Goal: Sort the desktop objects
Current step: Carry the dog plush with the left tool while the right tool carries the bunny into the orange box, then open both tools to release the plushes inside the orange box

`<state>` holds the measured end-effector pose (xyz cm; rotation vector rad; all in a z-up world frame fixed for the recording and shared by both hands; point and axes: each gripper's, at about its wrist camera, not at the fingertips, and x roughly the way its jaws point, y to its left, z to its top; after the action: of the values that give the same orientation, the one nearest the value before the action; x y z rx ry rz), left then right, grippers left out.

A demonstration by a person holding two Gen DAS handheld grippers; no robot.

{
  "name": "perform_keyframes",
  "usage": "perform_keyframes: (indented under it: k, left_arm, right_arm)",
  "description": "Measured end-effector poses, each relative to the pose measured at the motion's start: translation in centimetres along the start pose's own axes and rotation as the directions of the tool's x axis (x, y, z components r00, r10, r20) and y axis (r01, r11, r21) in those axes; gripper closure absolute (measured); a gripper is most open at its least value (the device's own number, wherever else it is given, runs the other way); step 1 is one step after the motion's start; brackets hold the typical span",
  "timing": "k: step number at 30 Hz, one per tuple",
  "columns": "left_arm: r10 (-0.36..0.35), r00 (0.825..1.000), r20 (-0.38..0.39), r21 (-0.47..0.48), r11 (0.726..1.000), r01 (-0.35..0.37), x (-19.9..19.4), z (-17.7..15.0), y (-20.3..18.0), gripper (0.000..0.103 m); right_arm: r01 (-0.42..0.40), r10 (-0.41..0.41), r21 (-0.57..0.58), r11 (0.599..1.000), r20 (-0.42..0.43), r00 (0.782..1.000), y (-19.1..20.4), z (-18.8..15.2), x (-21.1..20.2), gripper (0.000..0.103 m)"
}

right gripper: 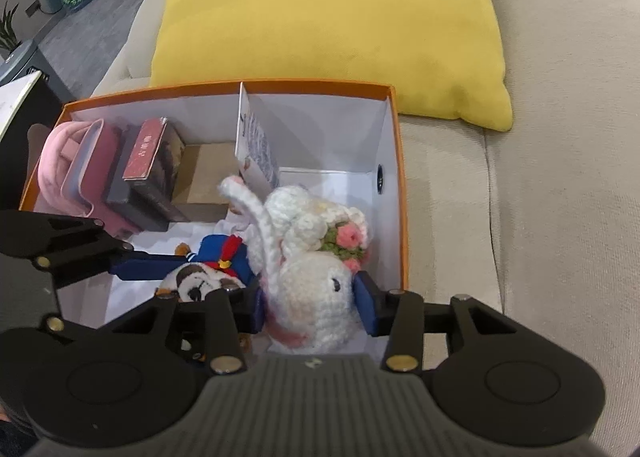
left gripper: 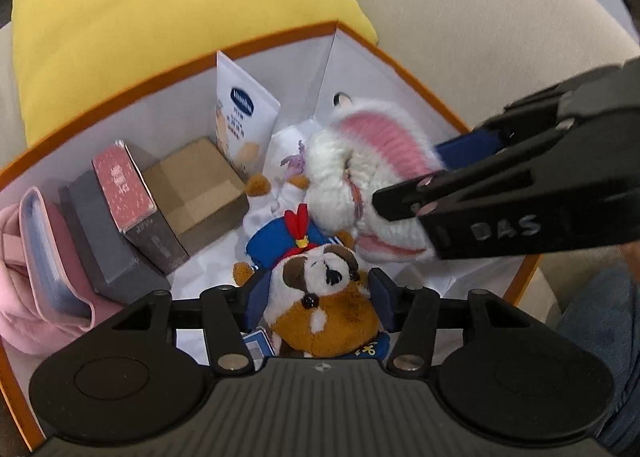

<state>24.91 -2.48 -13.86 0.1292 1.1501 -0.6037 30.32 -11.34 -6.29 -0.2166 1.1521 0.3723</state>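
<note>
From your left wrist camera, your left gripper (left gripper: pixel 316 303) has its jaws standing around the brown-and-white plush dog (left gripper: pixel 324 297), which lies in the orange-rimmed box (left gripper: pixel 168 69); whether the pads press it you cannot tell. At two o'clock your right gripper (left gripper: pixel 404 177) straddles the white crochet rabbit (left gripper: pixel 340 181). From your right wrist camera, your right gripper's (right gripper: pixel 310 305) jaws flank the rabbit's (right gripper: pixel 316 293) head, the right pad just apart. The dog (right gripper: pixel 200 281) lies at nine o'clock, small boxes (right gripper: pixel 148 169) at eleven.
</note>
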Motion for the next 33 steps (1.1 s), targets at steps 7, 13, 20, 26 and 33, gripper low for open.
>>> perform_keyframes:
  k: [7,13,20,26,33]
  left_arm:
    - [0.026,0.999,-0.044,-0.039,0.999,-0.028,-0.2,-0.2,0.1,0.037]
    - [0.027,0.994,-0.108,-0.055,0.998,-0.033,1.1,-1.0,0.2,0.043]
    - [-0.012,0.999,-0.039,-0.082,0.997,0.009,1.3,-1.0,1.9,0.050]
    - [-0.018,1.000,0.004,-0.105,0.994,0.019,2.0,-0.4,2.7,0.051]
    - [-0.038,0.999,-0.012,-0.143,0.989,0.036,2.4,-0.3,3.6,0.045]
  right_arm:
    - [-0.013,0.010,-0.101,0.995,-0.030,0.999,0.0,0.0,-1.3,0.056]
    - [-0.008,-0.027,-0.315,0.949,-0.106,0.994,1.7,-1.0,-0.4,0.060]
    - [0.001,-0.051,-0.360,0.933,-0.130,0.990,2.2,-1.6,2.0,0.091]
    - [0.029,-0.053,-0.330,0.944,-0.065,0.996,2.0,-0.8,2.3,0.090]
    - [0.020,-0.034,-0.329,0.944,-0.037,0.999,1.7,-0.5,2.1,0.090]
